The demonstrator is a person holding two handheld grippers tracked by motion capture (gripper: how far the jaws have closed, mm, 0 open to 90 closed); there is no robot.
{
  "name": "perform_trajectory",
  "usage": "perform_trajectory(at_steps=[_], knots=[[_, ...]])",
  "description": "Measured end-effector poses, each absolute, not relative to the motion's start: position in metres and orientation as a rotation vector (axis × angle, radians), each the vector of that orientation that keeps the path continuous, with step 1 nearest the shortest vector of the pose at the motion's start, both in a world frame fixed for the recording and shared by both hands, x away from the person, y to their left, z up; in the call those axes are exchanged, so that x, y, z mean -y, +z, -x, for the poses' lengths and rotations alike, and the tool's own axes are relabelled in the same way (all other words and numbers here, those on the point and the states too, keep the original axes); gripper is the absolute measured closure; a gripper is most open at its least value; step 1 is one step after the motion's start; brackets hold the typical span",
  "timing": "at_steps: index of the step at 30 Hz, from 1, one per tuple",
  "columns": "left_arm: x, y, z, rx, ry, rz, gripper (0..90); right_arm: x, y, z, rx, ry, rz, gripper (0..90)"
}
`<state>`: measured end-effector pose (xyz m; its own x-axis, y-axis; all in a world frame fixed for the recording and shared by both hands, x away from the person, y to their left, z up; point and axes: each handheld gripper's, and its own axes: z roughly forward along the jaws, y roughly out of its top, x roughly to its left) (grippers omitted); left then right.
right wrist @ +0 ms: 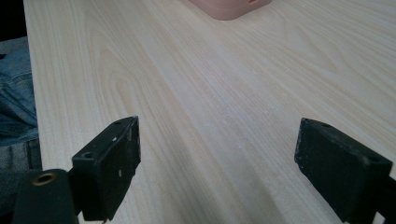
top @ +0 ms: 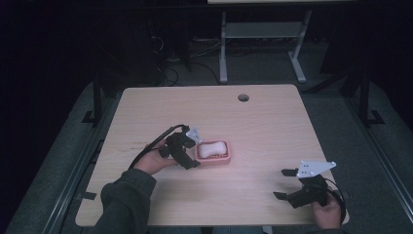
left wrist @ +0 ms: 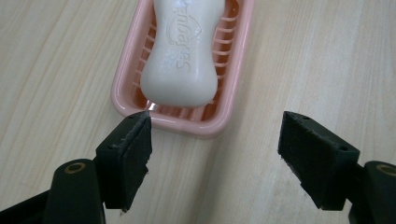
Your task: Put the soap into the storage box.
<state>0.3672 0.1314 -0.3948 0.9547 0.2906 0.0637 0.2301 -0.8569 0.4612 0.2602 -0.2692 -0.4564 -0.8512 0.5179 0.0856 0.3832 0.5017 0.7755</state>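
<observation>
A white bar of soap (top: 213, 148) (left wrist: 182, 60) lies in a pink ribbed soap dish (top: 225, 158) (left wrist: 122, 100) near the middle of the wooden table (top: 263, 126). My left gripper (top: 194, 148) (left wrist: 215, 126) sits just at the dish's left end, open; nothing is between its pads and its left pad tip is close to the dish's rim. My right gripper (top: 283, 184) (right wrist: 217, 130) rests near the table's front right corner, open and holding nothing. In the right gripper view a corner of the dish (right wrist: 229, 7) shows far off at the top.
A round cable hole (top: 243, 97) is near the table's far edge. Beyond the table stand the white legs of another desk (top: 224, 48) on a dark floor. A sleeve (top: 124, 200) comes in at the bottom left. Jeans (right wrist: 14, 102) show past the table's edge.
</observation>
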Motion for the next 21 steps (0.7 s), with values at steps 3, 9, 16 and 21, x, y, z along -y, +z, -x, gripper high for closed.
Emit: perform_trajectory(at_steps=[3,9,16,21], knots=[[-0.135,-0.393,-0.364,-0.375,0.191,-2.635,25.6,0.269,-0.456,-0.26,-2.582,1.272,-0.783,14.0],[-0.144,-0.389,-0.359,-0.379,0.198,-2.616,25.5,0.269,-0.457,-0.261,-2.581,1.272,-0.788,14.0],[-0.152,-0.389,-0.353,-0.399,0.196,-2.622,24.6,0.27,-0.457,-0.261,-2.579,1.269,-0.795,14.0],[-0.158,-0.389,-0.348,-0.396,0.209,-2.621,24.5,0.27,-0.457,-0.261,-2.579,1.265,-0.803,14.0]])
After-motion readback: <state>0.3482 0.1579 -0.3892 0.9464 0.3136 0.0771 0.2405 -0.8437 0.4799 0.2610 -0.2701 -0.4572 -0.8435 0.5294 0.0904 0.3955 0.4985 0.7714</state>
